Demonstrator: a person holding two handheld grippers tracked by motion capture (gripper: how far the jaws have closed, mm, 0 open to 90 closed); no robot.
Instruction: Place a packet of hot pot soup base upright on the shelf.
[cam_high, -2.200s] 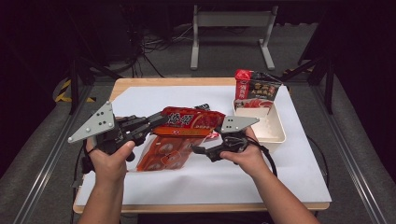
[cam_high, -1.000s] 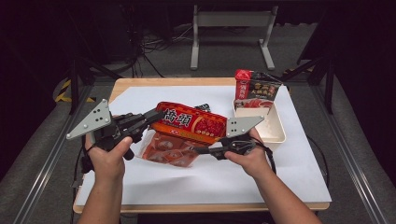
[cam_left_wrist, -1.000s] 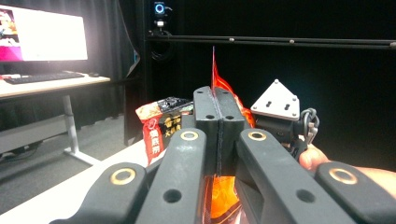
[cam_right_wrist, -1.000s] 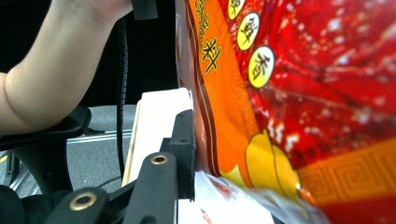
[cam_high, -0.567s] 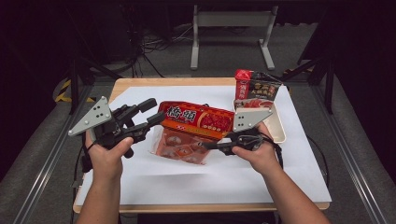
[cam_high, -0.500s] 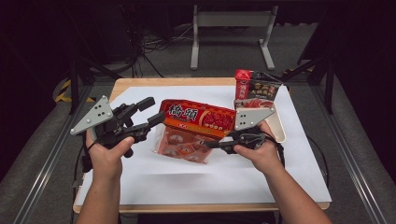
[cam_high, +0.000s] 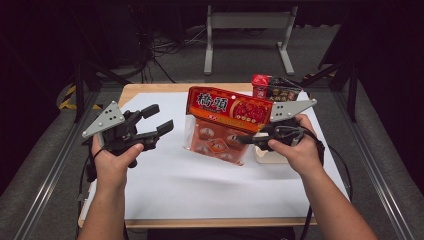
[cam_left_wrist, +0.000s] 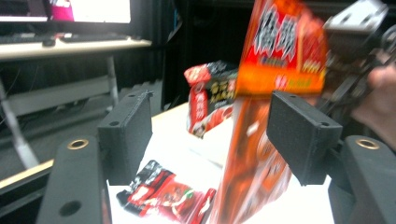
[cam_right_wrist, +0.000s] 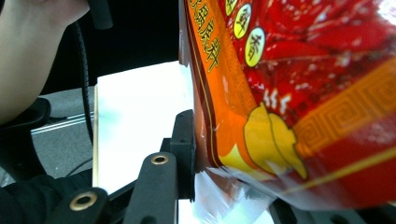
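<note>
A red-and-orange snack bag (cam_high: 227, 117) with a clear lower half hangs upright above the white sheet. My right gripper (cam_high: 246, 140) is shut on its lower right edge; in the right gripper view the bag (cam_right_wrist: 289, 93) covers one jaw, and the gripper (cam_right_wrist: 224, 186) pinches the clear plastic. My left gripper (cam_high: 159, 119) is held left of the bag, apart from it. Its jaws have just been opening and now stand open with nothing between them. In the left gripper view the bag (cam_left_wrist: 261, 121) hangs beyond the left gripper (cam_left_wrist: 212, 135).
A red-and-black packet (cam_high: 272, 88) stands at the back right, with a white tray (cam_high: 265, 156) below the right hand. A small red packet (cam_left_wrist: 163, 193) lies on the white sheet (cam_high: 200, 185). Dark floor and metal rails surround the table.
The left gripper let go of the bag's left end and opened. The right gripper lifted the bag up and to the right, so it now hangs upright.
</note>
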